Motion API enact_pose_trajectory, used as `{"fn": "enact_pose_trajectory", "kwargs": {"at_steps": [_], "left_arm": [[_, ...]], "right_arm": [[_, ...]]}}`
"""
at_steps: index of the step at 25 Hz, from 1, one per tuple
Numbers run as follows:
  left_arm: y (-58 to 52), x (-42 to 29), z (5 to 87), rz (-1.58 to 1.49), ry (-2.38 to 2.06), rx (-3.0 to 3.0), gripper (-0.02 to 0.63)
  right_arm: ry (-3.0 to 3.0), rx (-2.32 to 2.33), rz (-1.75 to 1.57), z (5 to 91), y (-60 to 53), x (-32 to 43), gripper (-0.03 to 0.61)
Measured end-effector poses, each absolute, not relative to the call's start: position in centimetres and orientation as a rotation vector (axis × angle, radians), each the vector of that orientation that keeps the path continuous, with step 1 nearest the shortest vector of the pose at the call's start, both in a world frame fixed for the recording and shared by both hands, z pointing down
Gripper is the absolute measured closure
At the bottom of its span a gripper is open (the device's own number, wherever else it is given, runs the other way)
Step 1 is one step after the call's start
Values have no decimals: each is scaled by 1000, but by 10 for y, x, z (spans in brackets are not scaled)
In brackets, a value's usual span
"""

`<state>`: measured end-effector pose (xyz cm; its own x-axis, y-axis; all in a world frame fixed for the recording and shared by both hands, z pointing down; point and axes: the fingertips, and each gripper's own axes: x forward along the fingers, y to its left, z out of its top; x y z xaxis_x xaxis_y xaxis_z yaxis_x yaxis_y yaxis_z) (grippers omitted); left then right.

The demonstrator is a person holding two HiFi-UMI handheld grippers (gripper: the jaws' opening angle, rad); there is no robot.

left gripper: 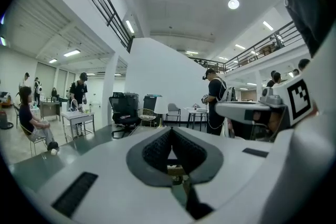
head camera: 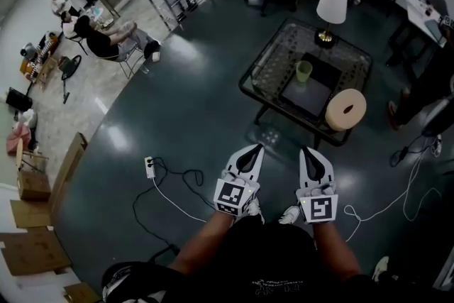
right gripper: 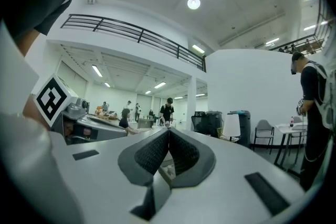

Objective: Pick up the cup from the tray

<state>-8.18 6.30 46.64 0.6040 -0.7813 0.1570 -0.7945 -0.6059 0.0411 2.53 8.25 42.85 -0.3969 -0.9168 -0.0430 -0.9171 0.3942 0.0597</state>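
Cup (head camera: pixel 303 71) is untouched, so nothing is done yet. Nearest, the left gripper (head camera: pixel 255 148) and right gripper (head camera: pixel 306 150) hang by the person's legs, jaws pressed together on nothing. Farther off, the cup stands on the dark tray (head camera: pixel 308 99) on the glass table (head camera: pixel 259 78), so approach and grasp remain.

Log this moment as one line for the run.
stage: before reach | left gripper: shut, empty | right gripper: shut, empty | cup: upright on tray, untouched
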Motion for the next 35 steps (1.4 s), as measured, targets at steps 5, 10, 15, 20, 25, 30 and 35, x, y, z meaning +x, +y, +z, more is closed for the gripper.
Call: {"fn": "enact_pose_trajectory", "kwargs": {"at_steps": [5, 10, 15, 20, 25, 30, 35], "left_arm": [[64, -78, 466, 173, -1341, 2702, 606], [68, -81, 466, 153, -1355, 2689, 606], [70, -88, 466, 157, -1359, 2687, 606], [67, -103, 466, 153, -1343, 2695, 605], [61, -119, 469, 152, -1320, 2714, 605], [57, -134, 468, 138, -1287, 2728, 605], [53, -141, 467, 120, -1239, 2742, 606]], "right_arm": [[2616, -1724, 136, 424, 82, 30, 569], [2632, -1751, 106, 430, 86, 28, 569], [2641, -1765, 84, 430, 84, 22, 569], [2609, -1743, 90, 431, 79, 5, 569], [2601, -1774, 84, 432, 74, -12, 569], [2585, -1814, 82, 431, 75, -25, 569], [2600, -1871, 73, 434, 75, -34, 569]]}}
